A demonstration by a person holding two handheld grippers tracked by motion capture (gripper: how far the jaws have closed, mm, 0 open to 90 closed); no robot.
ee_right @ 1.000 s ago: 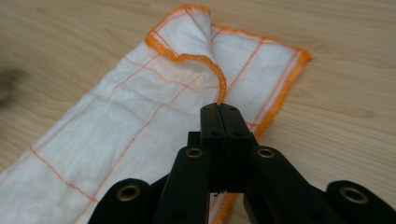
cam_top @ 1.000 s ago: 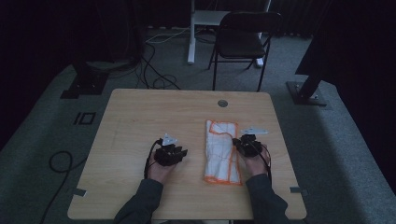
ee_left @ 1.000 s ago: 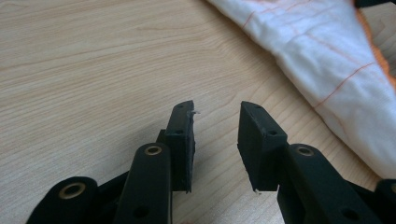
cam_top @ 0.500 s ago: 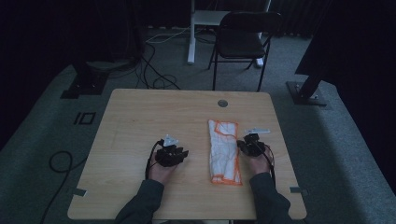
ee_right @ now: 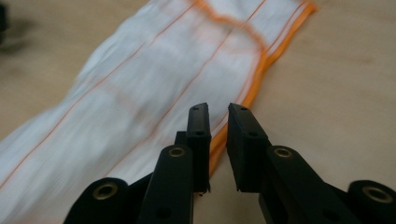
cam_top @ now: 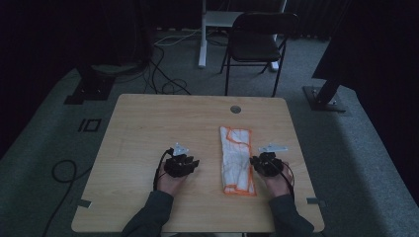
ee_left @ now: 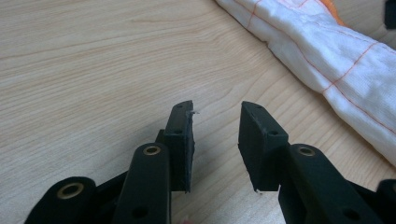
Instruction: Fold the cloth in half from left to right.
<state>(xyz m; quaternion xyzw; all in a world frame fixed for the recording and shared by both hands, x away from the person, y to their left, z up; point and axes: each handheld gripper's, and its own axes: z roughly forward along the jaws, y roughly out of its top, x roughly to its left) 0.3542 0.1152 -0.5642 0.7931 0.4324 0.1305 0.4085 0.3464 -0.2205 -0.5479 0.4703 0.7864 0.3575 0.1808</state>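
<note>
Folded white cloth with orange hem and thin orange grid lines point(cam_top: 237, 160), lying lengthwise on the light wooden desk point(cam_top: 148, 123), right of centre, long axis running away from the person, near end close to the front edge. Left tool point(cam_top: 190, 164) resting low over bare wood to the left of the cloth, well apart from it, carried by a hand point(cam_top: 170, 180) in a dark sleeve; jaws parted to a middling gap with nothing between them, only wood grain visible through the gap in the left gripper view point(ee_left: 215, 140), the cloth point(ee_left: 327, 60) crossing the upper right corner there. Right tool point(cam_top: 257, 163) just beside the cloth's right-hand hem, near its lower half, held by the other hand point(cam_top: 276, 182); jaws narrowly parted, having just been opening, nothing pinched between the pads. In the right gripper view point(ee_right: 218, 140), the tips hovering right over the orange hem, the cloth point(ee_right: 140, 93) spreading up and to the left, slightly blurred, bare desk to the right of the hem. A small pale plate point(cam_top: 272, 147) lying on the desk just beyond the right tool. Round grommet hole point(cam_top: 235, 109) near the far edge of the desk. Beyond the desk, a dark folding chair point(cam_top: 257, 42) on grey carpet, cables point(cam_top: 163, 74) trailing across the floor to the left of it.
</note>
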